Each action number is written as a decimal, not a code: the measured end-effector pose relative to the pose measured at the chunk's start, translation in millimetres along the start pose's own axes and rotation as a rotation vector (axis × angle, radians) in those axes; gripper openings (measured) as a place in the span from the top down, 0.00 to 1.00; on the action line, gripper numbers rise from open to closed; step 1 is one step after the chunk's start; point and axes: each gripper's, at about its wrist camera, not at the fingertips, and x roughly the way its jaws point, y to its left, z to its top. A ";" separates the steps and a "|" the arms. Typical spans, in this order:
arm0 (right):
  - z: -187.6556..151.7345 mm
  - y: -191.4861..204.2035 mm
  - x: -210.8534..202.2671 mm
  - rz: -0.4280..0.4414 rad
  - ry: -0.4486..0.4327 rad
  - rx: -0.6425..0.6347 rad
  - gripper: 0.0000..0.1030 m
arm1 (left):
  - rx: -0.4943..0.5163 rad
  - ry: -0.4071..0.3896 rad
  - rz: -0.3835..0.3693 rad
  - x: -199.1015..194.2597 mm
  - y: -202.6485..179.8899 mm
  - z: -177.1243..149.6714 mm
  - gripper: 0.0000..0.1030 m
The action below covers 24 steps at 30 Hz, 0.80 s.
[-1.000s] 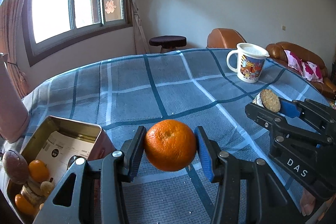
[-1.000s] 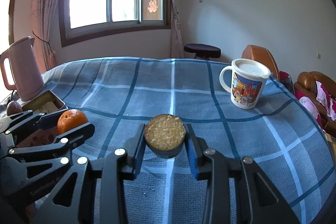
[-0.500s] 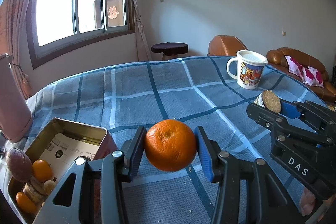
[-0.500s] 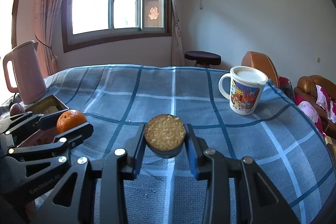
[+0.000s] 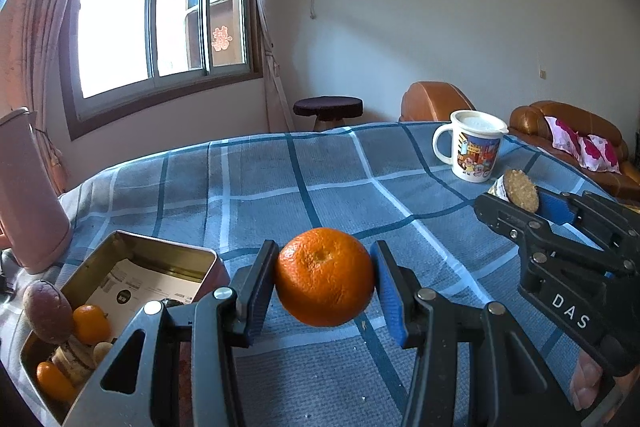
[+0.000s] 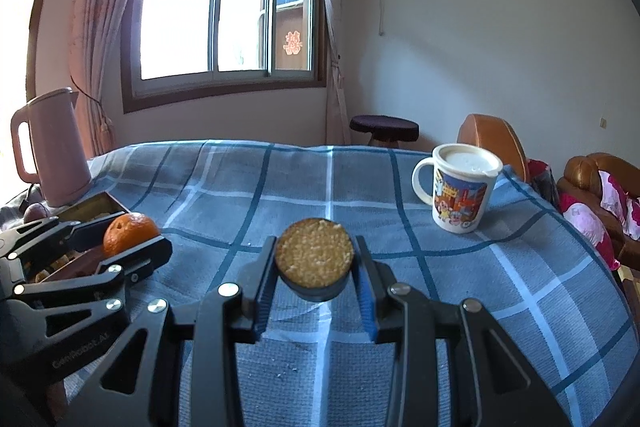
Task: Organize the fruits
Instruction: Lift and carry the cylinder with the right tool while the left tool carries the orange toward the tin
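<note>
My left gripper [image 5: 325, 279] is shut on an orange [image 5: 324, 275] and holds it above the blue checked tablecloth [image 5: 280, 187]. The orange also shows in the right wrist view [image 6: 129, 231]. My right gripper [image 6: 315, 259] is shut on a round brown biscuit-like cake [image 6: 314, 254], also seen in the left wrist view [image 5: 520, 185] at the right. A metal tin [image 5: 172, 259] at lower left holds small oranges [image 5: 91, 323], a brown fruit [image 5: 48, 311] and other pieces.
A pink kettle [image 6: 50, 151] stands at the table's far left behind the tin. A white cartoon mug [image 6: 460, 193] stands at the right. A stool [image 6: 384, 129] and brown sofas [image 5: 568, 131] lie beyond the table.
Both grippers have risen and tilted up a little with their loads; the table and tin appear lower in both views. Both grips are unchanged.
</note>
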 end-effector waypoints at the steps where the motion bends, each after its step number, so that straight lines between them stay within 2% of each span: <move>1: 0.0 0.3 -1.1 0.001 -0.004 0.000 0.63 | -0.001 -0.003 0.001 -1.1 0.2 -0.2 0.52; 17: -1.8 7.5 -8.9 0.001 -0.025 -0.026 0.63 | -0.005 -0.074 0.020 -19.3 2.8 -2.8 0.52; 24: -1.7 15.4 -9.3 0.006 -0.018 -0.052 0.63 | -0.025 -0.072 0.017 -22.0 8.5 -4.4 0.52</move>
